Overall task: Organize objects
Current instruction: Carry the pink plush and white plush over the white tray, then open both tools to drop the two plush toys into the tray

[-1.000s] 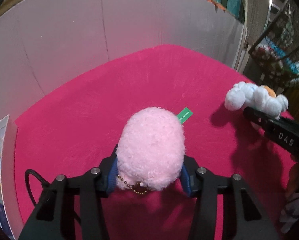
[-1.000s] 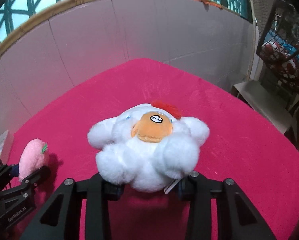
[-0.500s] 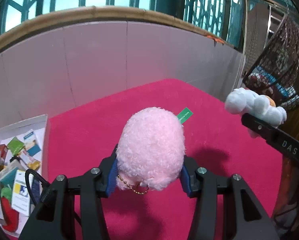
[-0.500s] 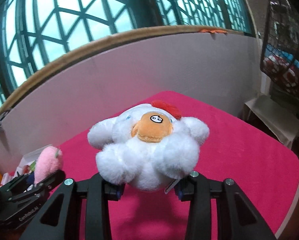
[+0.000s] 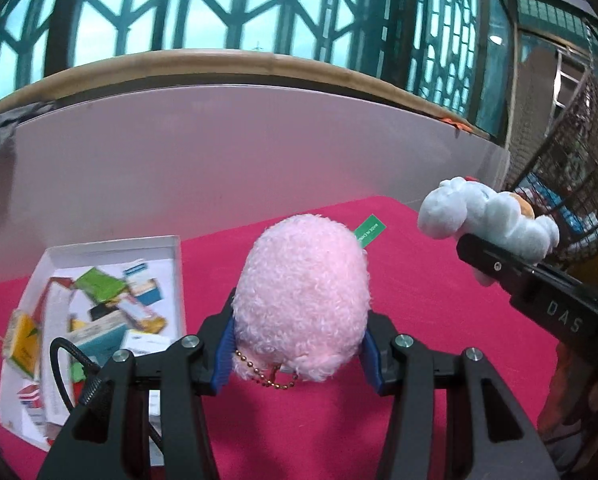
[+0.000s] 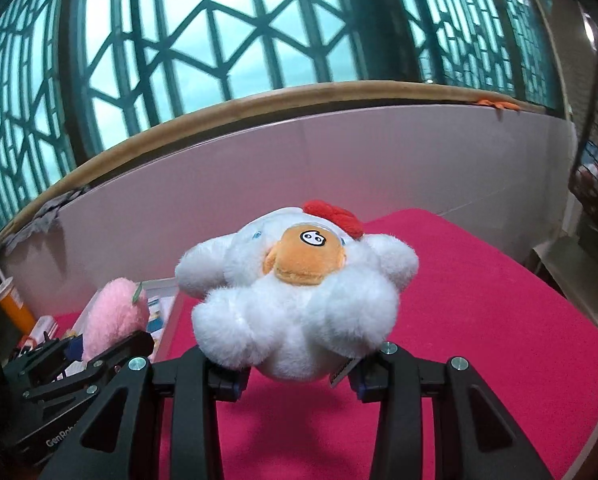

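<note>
My left gripper [image 5: 297, 356] is shut on a fluffy pink plush toy [image 5: 303, 296] with a green tag and a small bead chain, held above the pink tablecloth [image 5: 419, 320]. My right gripper [image 6: 297, 376] is shut on a white plush chicken [image 6: 295, 304] with an orange face and a red comb, also lifted off the cloth. In the left wrist view the white plush chicken [image 5: 487, 216] and the right gripper's black body show at the right. The right wrist view has the pink plush toy [image 6: 115, 316] at lower left, in the left gripper.
A white shallow box [image 5: 171, 248] with several small packets and cards lies on the cloth at left. A grey panel wall [image 5: 259, 152] backs the table, with lattice windows above. A wire basket rack [image 5: 571, 152] stands at right. An orange cup [image 6: 13, 304] stands at far left.
Both grippers have risen and tilted up with their toys. The windows and the white box at left have come into view. Neither grip has changed.
</note>
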{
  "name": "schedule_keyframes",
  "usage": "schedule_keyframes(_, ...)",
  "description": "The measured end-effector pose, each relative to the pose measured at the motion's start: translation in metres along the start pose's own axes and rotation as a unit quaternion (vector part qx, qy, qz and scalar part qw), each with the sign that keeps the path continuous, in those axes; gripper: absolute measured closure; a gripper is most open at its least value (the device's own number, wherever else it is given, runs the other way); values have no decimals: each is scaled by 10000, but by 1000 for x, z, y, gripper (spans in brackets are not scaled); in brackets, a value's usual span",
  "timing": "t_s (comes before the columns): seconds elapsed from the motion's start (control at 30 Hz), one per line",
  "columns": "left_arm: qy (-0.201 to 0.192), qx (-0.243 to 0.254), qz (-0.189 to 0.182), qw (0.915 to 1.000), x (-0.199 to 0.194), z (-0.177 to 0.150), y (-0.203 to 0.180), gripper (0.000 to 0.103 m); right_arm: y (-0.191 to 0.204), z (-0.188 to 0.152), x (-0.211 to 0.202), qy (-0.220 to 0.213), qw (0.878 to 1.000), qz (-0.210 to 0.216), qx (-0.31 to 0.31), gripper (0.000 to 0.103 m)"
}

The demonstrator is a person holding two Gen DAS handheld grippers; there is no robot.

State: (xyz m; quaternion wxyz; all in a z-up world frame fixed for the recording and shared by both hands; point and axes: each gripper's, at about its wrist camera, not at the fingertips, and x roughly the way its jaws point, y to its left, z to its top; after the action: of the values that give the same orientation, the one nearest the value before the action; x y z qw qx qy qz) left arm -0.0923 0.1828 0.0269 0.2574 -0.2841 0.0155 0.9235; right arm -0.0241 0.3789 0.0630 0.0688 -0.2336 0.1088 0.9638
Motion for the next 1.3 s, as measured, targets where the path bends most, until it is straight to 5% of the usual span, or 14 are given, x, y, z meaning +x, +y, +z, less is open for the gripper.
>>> schedule_keyframes(0.8, -257, -963, 866, 9912, -59, -15, 160, 52, 168, -20, 55, 507, 9917, 765, -898, 61)
schedule_keyframes(1.3, 274, -1297, 645, 9891, -24, -15, 245, 52, 229, -38, 136, 977, 9864, 679, -1131, 61)
